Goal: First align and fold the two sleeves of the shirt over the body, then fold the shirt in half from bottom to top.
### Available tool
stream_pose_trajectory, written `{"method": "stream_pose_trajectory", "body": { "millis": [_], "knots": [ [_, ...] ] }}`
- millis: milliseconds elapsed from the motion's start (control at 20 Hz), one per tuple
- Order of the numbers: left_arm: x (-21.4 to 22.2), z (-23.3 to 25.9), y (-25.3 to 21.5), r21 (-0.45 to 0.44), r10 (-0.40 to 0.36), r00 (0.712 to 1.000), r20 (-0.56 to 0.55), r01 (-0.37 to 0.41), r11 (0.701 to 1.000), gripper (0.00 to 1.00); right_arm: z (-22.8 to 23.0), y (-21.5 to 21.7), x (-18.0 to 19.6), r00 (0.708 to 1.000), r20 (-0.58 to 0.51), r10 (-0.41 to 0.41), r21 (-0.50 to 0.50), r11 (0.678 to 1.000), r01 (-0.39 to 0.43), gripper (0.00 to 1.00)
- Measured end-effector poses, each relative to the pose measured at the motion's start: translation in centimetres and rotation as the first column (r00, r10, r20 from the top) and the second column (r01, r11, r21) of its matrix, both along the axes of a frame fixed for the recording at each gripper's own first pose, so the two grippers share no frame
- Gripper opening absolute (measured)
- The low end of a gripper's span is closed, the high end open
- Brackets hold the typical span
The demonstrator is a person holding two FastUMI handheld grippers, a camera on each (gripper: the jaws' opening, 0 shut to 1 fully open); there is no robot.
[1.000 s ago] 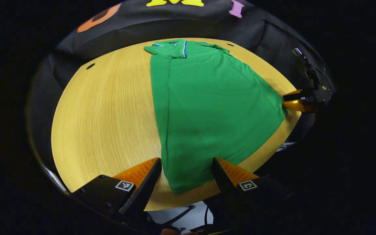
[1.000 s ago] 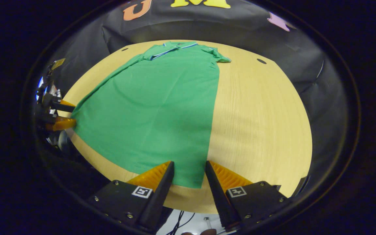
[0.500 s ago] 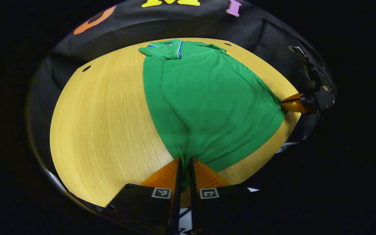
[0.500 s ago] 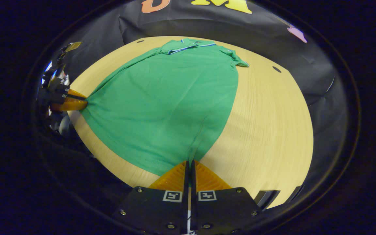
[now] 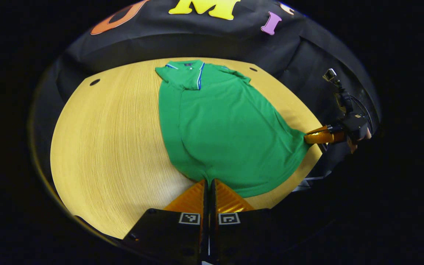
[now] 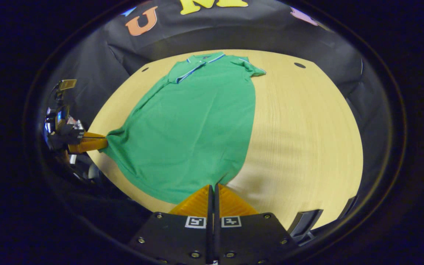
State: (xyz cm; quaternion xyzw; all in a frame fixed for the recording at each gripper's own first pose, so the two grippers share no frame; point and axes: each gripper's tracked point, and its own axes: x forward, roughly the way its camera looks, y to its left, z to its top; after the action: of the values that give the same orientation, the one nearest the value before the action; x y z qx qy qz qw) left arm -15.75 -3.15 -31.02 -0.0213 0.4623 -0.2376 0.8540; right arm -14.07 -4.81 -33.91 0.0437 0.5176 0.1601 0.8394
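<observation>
A green polo shirt lies flat on the round wooden table, collar at the far side, sleeves folded in over the body, hem toward me. My left gripper is shut on the near left hem corner, where the cloth puckers into the fingers. Off to the right, my right gripper pinches the other hem corner. In the right gripper view the shirt runs away from my right gripper, which is shut on its hem corner. The left gripper holds the far corner at the left.
Small dark holes mark the far part of the table. Bare wood lies on both sides of the shirt. The table's front edge runs just under both grippers. Black booth cloth rises behind the collar.
Both grippers were open around the hem corners one second ago; they have shut on them. The hem has since drawn up into points and the corners have shifted slightly.
</observation>
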Motion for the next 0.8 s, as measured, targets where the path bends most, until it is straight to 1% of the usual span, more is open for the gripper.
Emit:
{"method": "stream_pose_trajectory", "body": {
  "millis": [150,350,500,650,800],
  "knots": [
    [1.8,1.6,-0.6,-0.022,0.004,0.999,0.043,-0.003,1.0,0.04,2.3,0.1,1.8,0.999,0.042,-0.019,0.033,0.999,0.018,0.01],
    [3.7,3.8,-0.6,-0.018,0.013,0.996,0.086,-0.011,1.0,0.04,5.4,-0.5,4.4,0.993,0.103,-0.052,0.045,0.998,0.047,0.01],
    [5.7,6.0,-0.8,-0.034,0.024,0.99,0.136,-0.02,0.999,0.04,7.8,-0.6,6.6,0.986,0.155,-0.063,0.065,0.996,0.054,0.01],
    [7.8,8.3,-1.4,-0.076,0.045,0.984,0.173,-0.032,0.997,0.04,9.7,-0.5,9.0,0.978,0.196,-0.072,0.086,0.995,0.056,0.0],
    [10.3,10.1,-1.1,-0.08,0.059,0.975,0.216,-0.043,0.996,0.04,11.6,-0.4,11.6,0.968,0.24,-0.076,0.1,0.994,0.053,0.0]
  ]
}}
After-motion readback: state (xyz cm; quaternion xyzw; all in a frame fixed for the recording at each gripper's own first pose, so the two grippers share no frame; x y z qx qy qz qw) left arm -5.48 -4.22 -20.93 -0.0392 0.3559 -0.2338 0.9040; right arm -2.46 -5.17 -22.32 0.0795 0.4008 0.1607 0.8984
